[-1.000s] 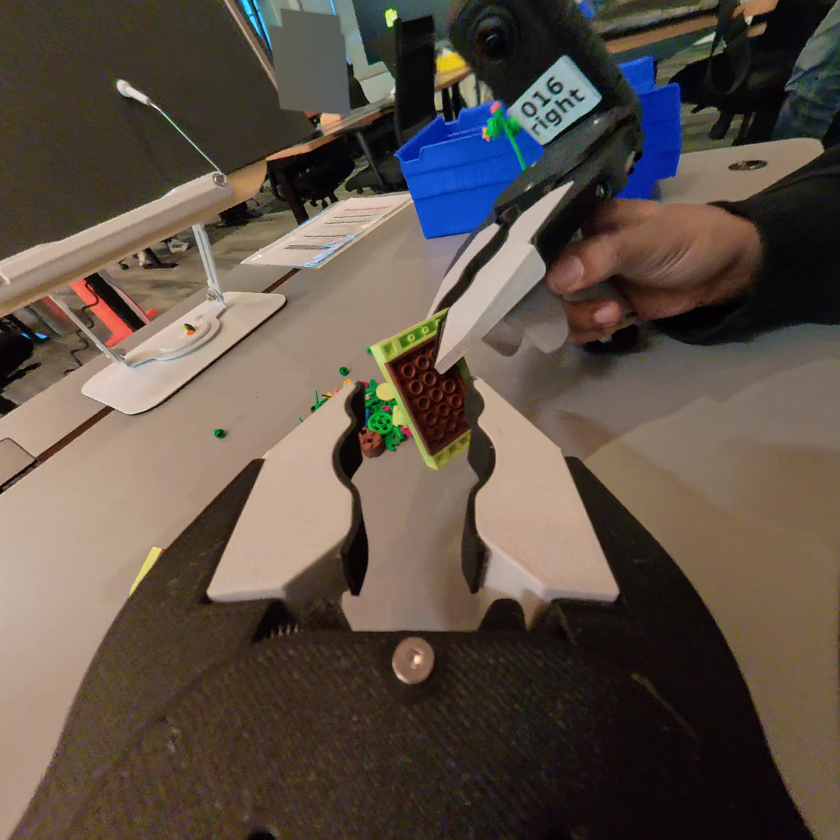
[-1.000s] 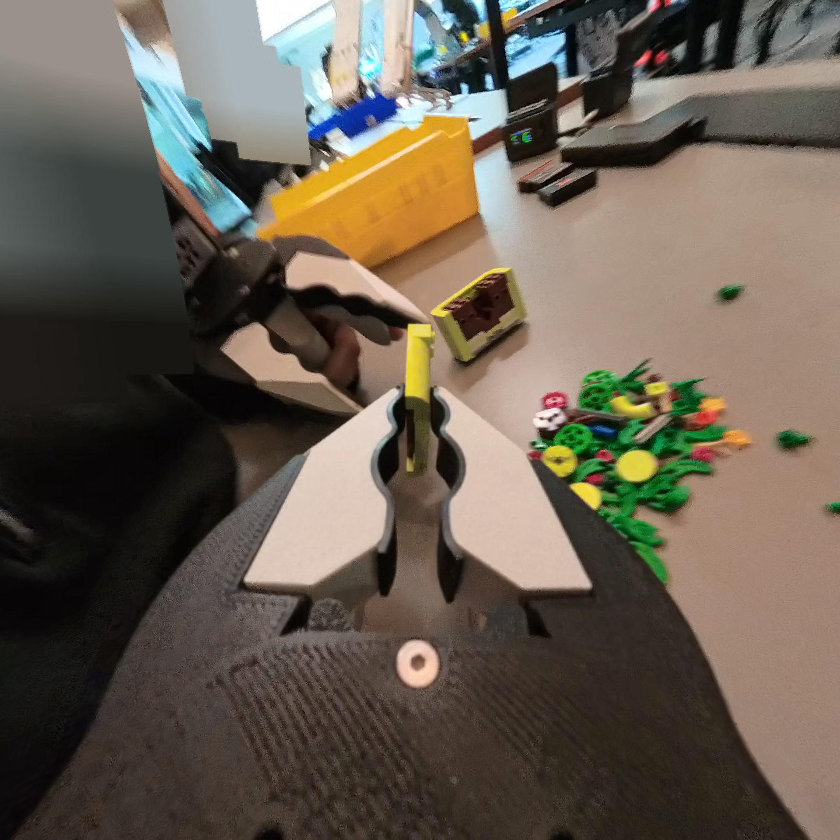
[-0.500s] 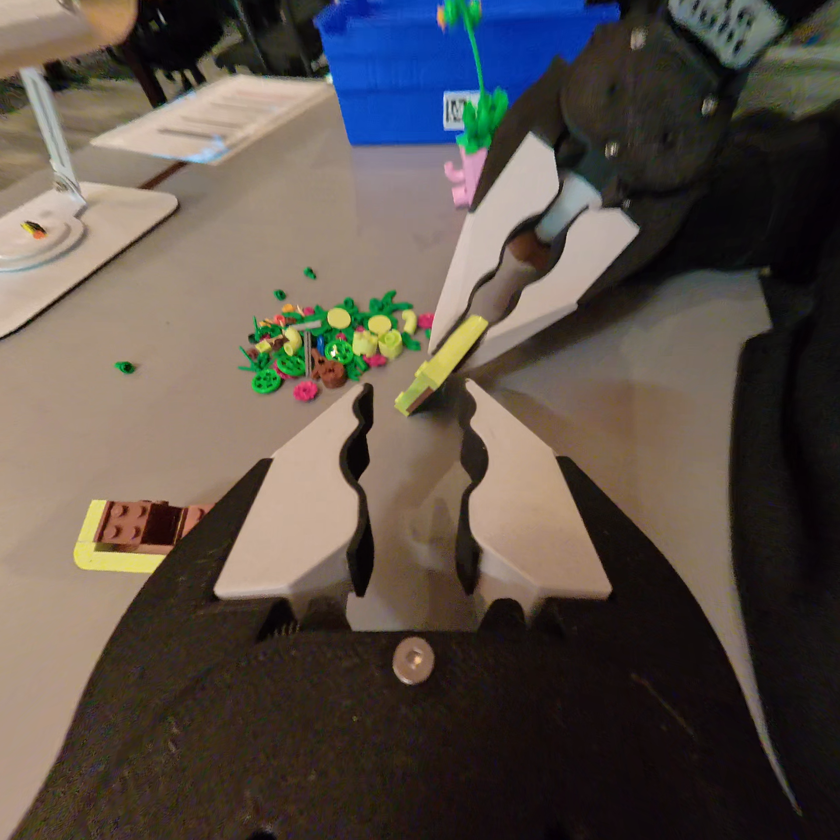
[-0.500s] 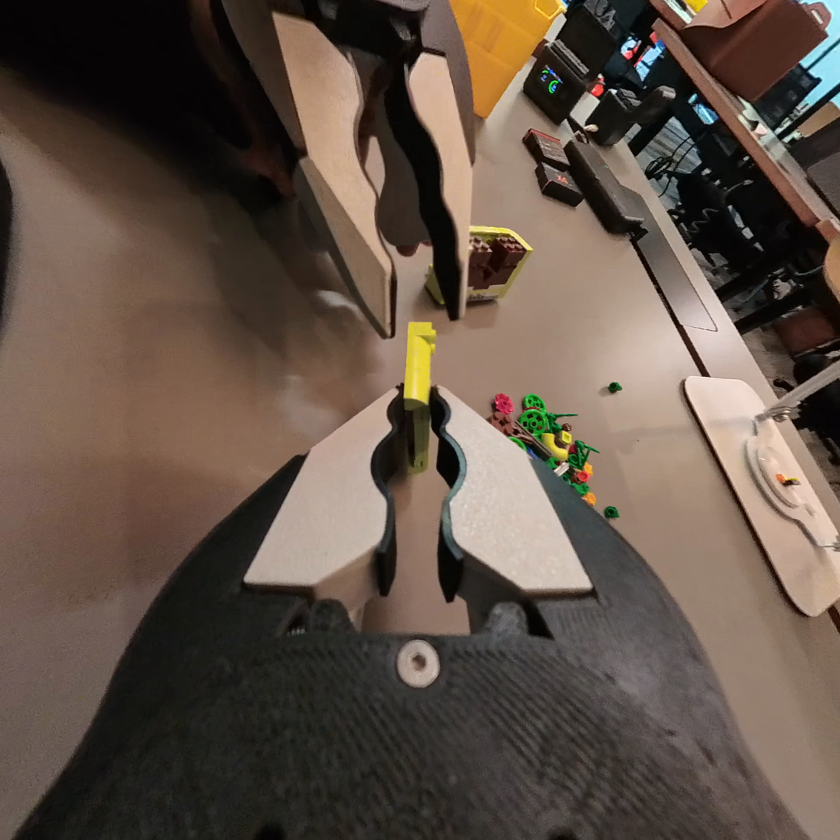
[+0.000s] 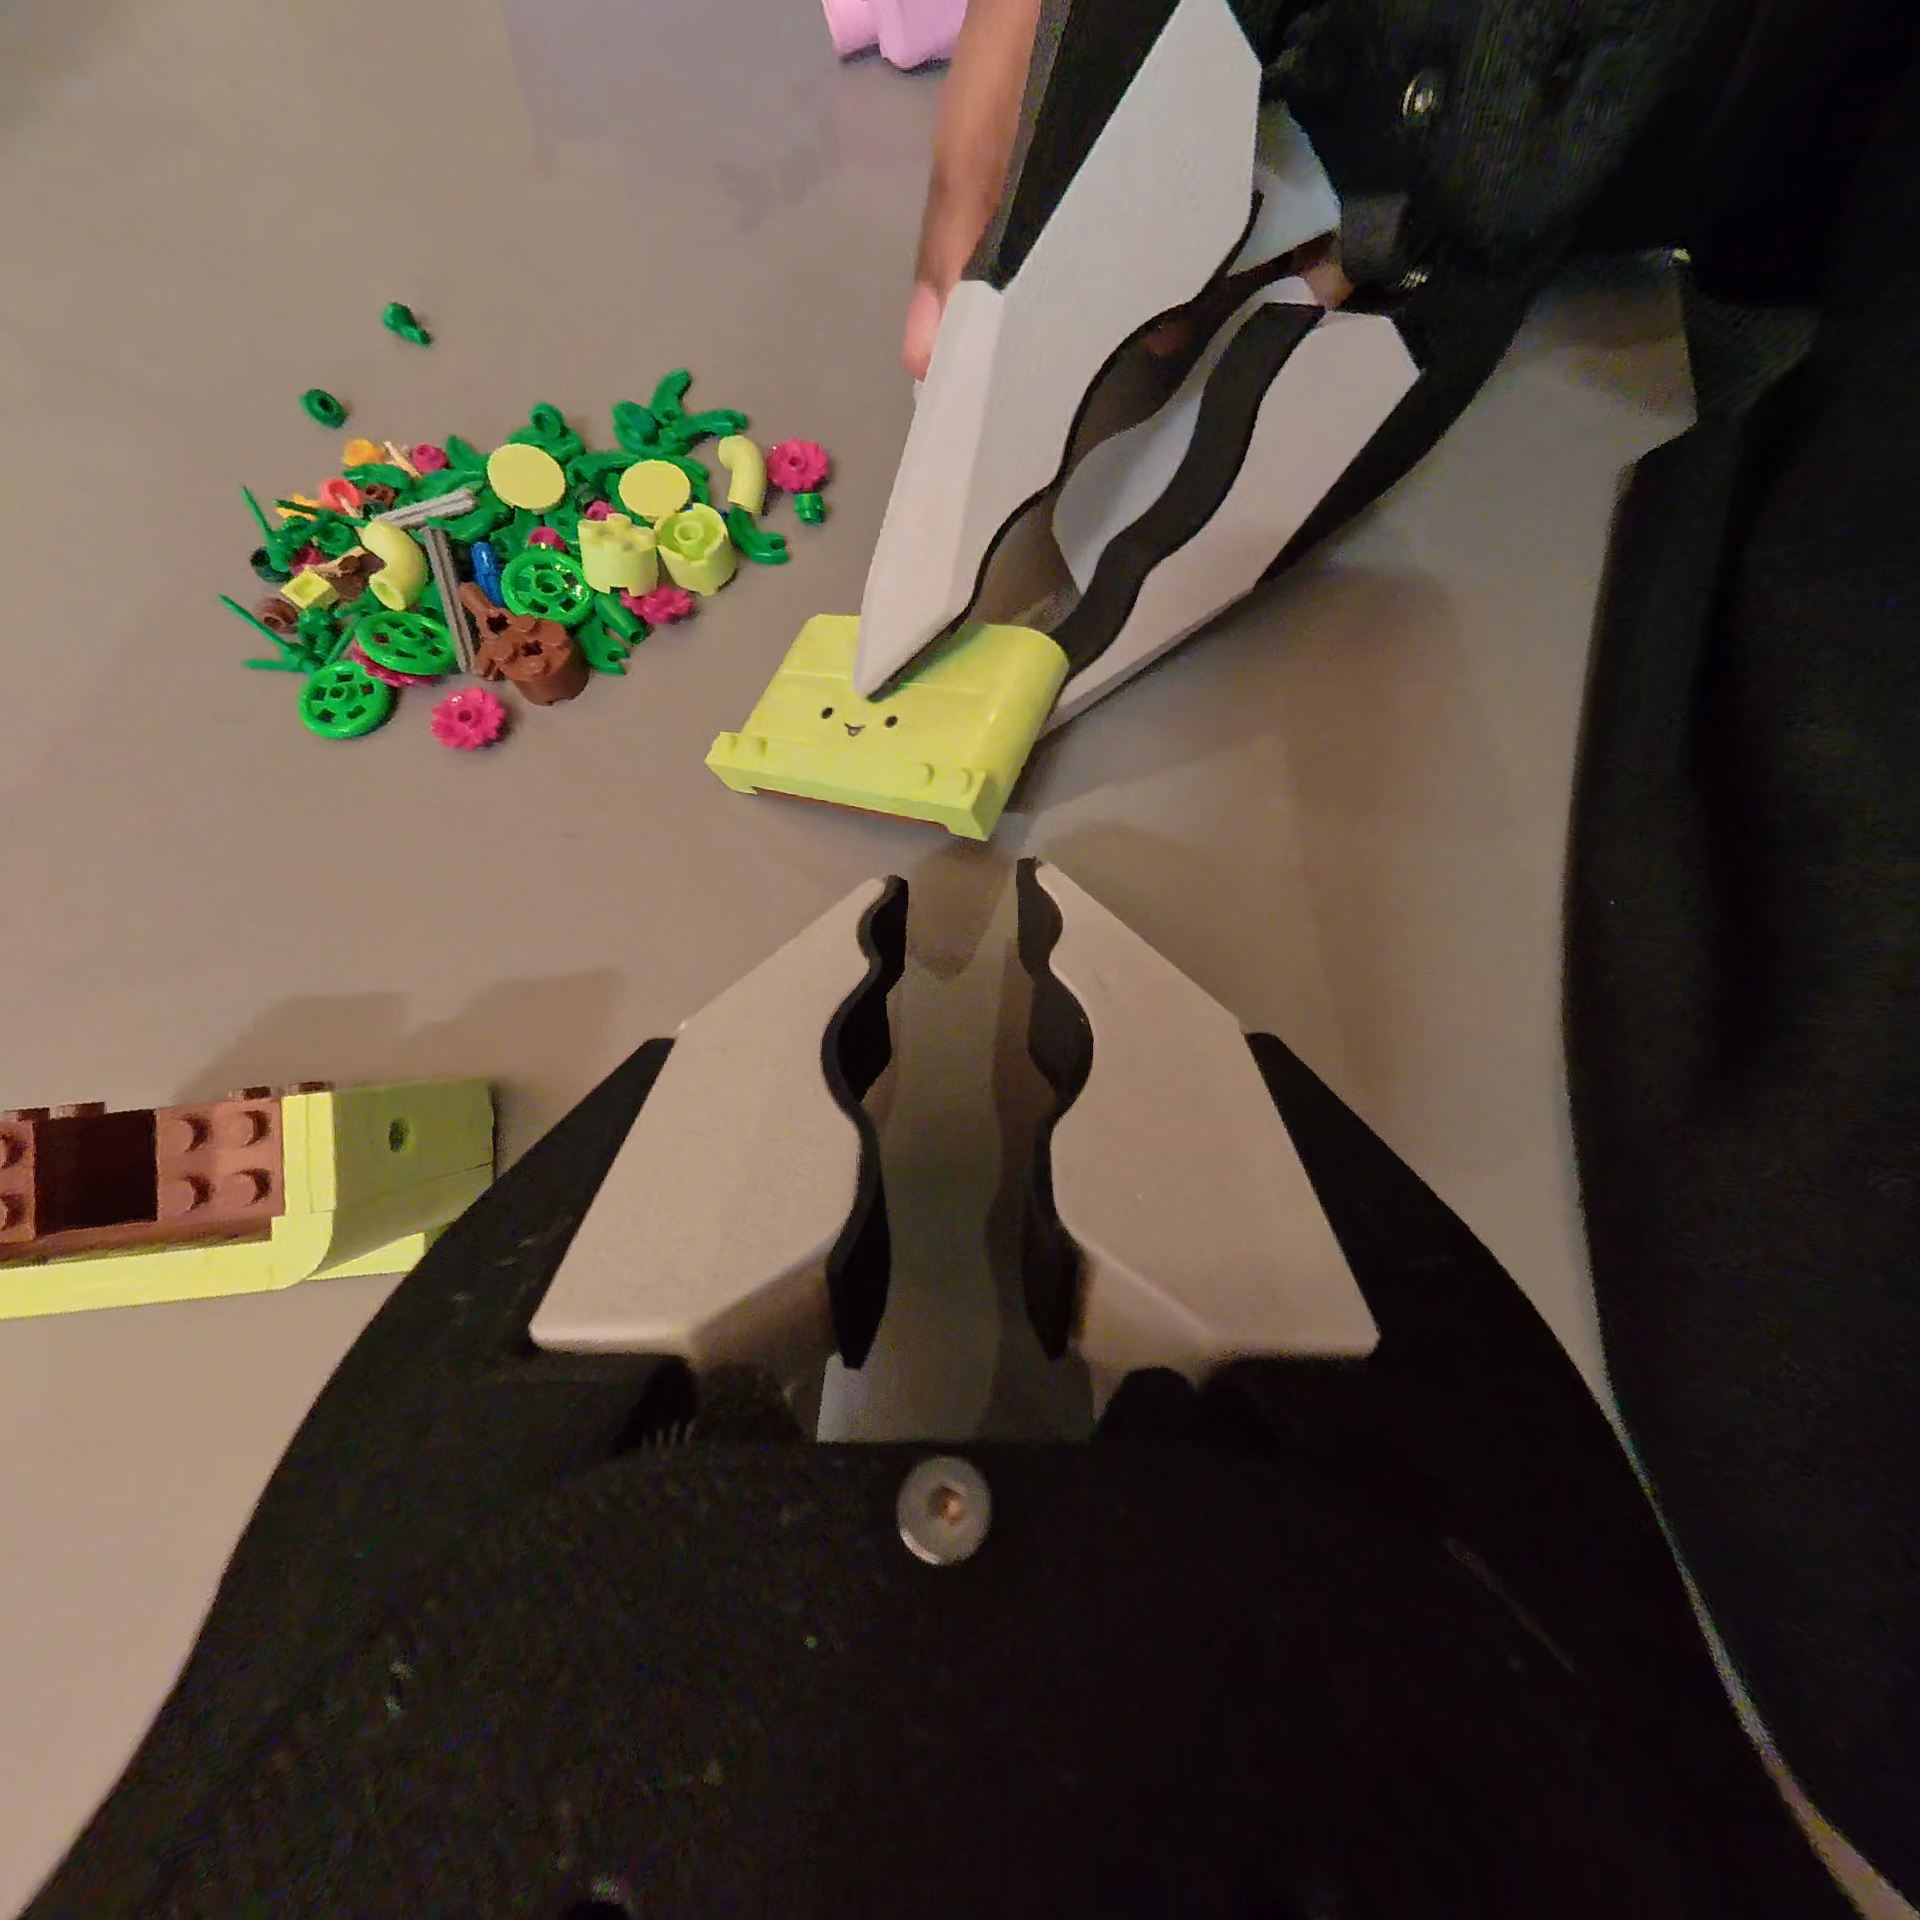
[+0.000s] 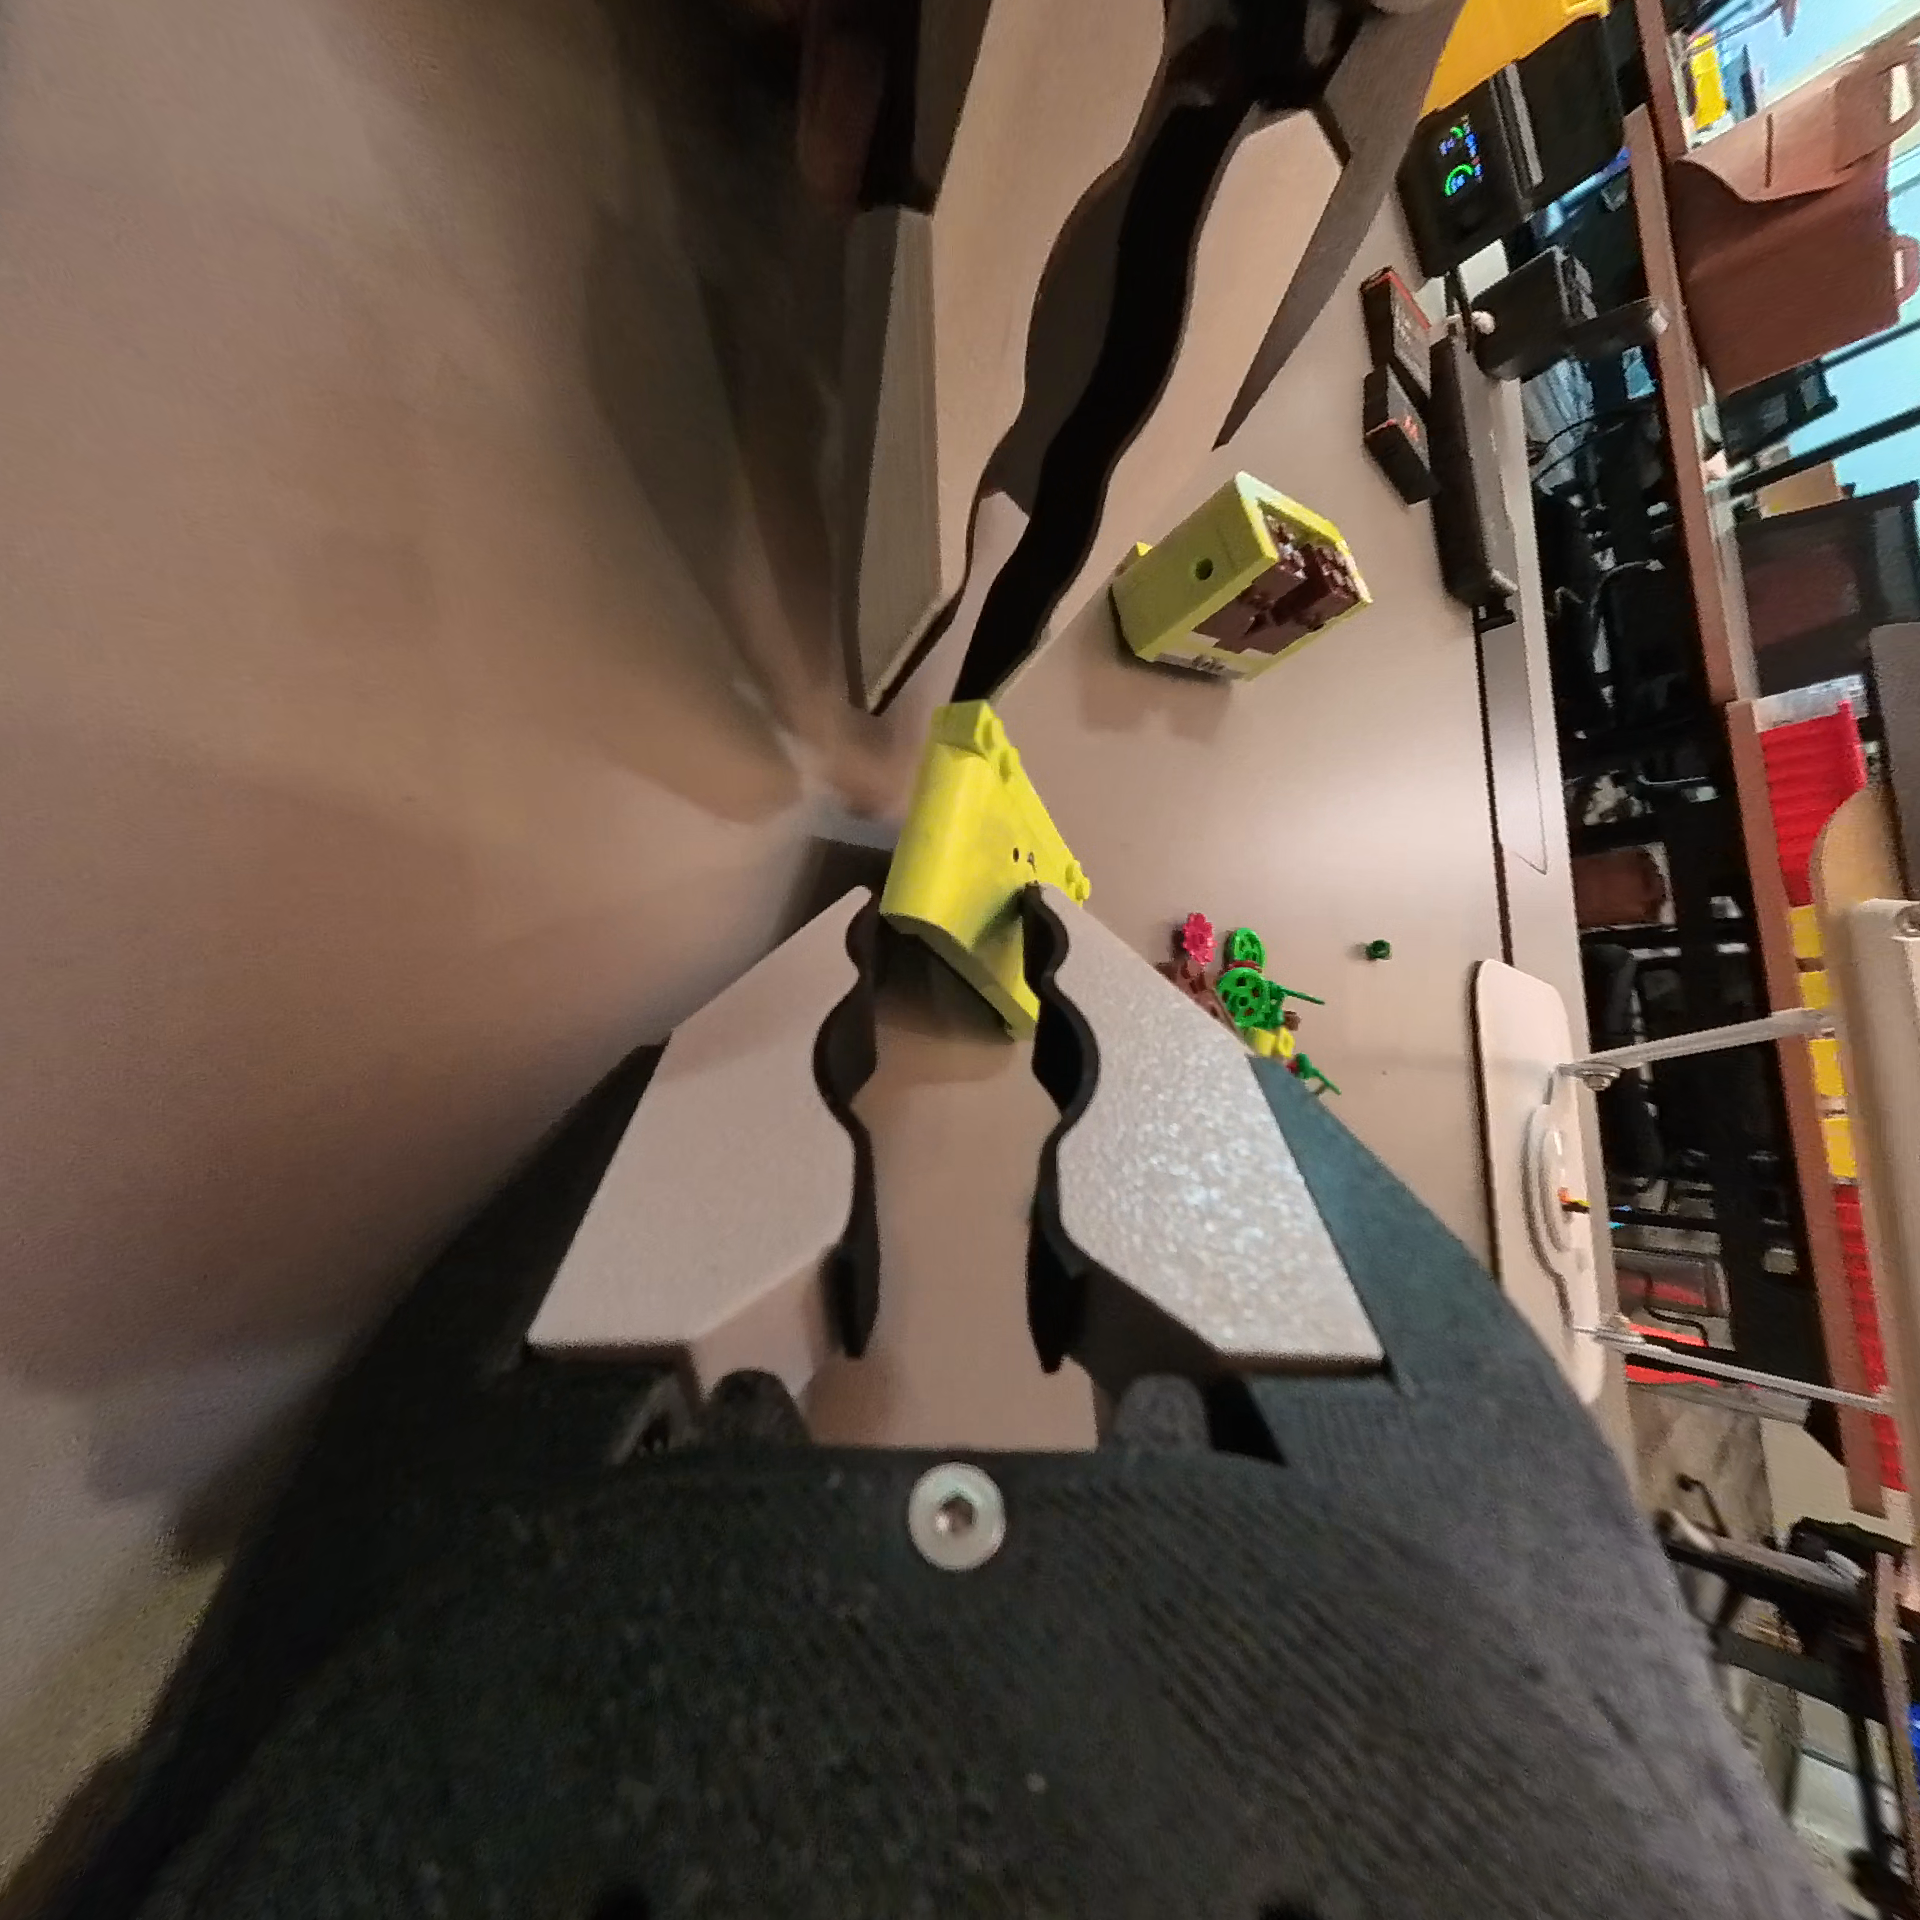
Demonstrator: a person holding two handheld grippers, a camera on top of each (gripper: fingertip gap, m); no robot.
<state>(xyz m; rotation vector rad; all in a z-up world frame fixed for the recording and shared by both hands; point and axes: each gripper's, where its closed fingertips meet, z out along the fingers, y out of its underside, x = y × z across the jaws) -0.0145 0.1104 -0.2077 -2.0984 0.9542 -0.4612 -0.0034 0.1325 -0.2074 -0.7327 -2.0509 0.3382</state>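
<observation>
Right gripper (image 6: 951, 914) has its fingers spread a little, the lime-green brick panel (image 5: 904, 717) sitting loose between the tips, gap visible on at least one side, so not a firm pinch; panel lies flat on the grey table (image 5: 312, 883), smooth face up with a small printed smiley, brown plate showing under its near edge. In the left wrist view one right fingertip rests on top of the panel, the other sits at its far right edge. Left gripper (image 5: 961, 883) is empty, fingers parted by a narrow gap, tips just short of the panel's near edge, not touching it. Second lime and brown brick block (image 5: 239, 1184) lies on the table to the left of the left gripper, well apart from the panel; same block shows in the right wrist view (image 6: 1236, 582) beyond the panel. Pile of small green, yellow, pink and brown loose pieces (image 5: 499, 582) sits left of the panel, near but not touching. Pink brick piece (image 5: 894, 26) at the top edge, mostly cut off. A person's fingers (image 5: 940, 249) behind the right gripper
</observation>
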